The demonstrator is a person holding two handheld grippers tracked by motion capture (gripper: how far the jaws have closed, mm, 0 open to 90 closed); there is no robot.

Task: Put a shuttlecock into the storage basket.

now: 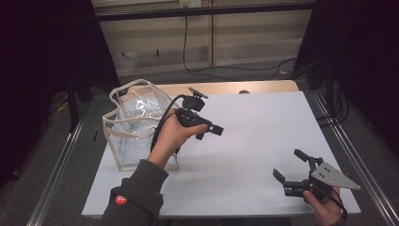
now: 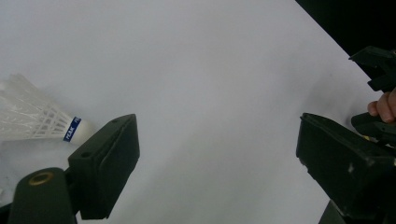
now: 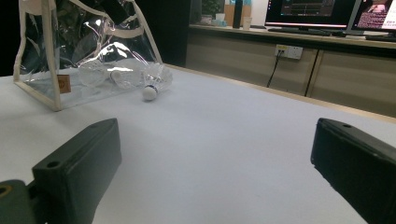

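Note:
A white feather shuttlecock point(image 2: 39, 116) with a blue band lies on the white table, just left of my left gripper's left jaw. My left gripper point(image 2: 219, 135) is open with nothing between its jaws. From above, it point(image 1: 209, 133) hovers beside a clear plastic bag point(image 1: 136, 127) with cream trim. In the right gripper view the shuttlecock point(image 3: 154, 83) rests at the bag's point(image 3: 70, 46) open side, and another shuttlecock point(image 3: 100, 74) lies inside the bag. My right gripper point(image 1: 288, 164) stands open near the table's front right corner, its jaws point(image 3: 217, 140) holding nothing.
The white table top point(image 1: 263, 127) stretches wide between the two grippers. Its front edge point(image 1: 226, 214) is close to the right hand. A cabinet with monitors point(image 3: 327, 11) stands far behind the table. Metal rails point(image 1: 56, 165) run along both sides.

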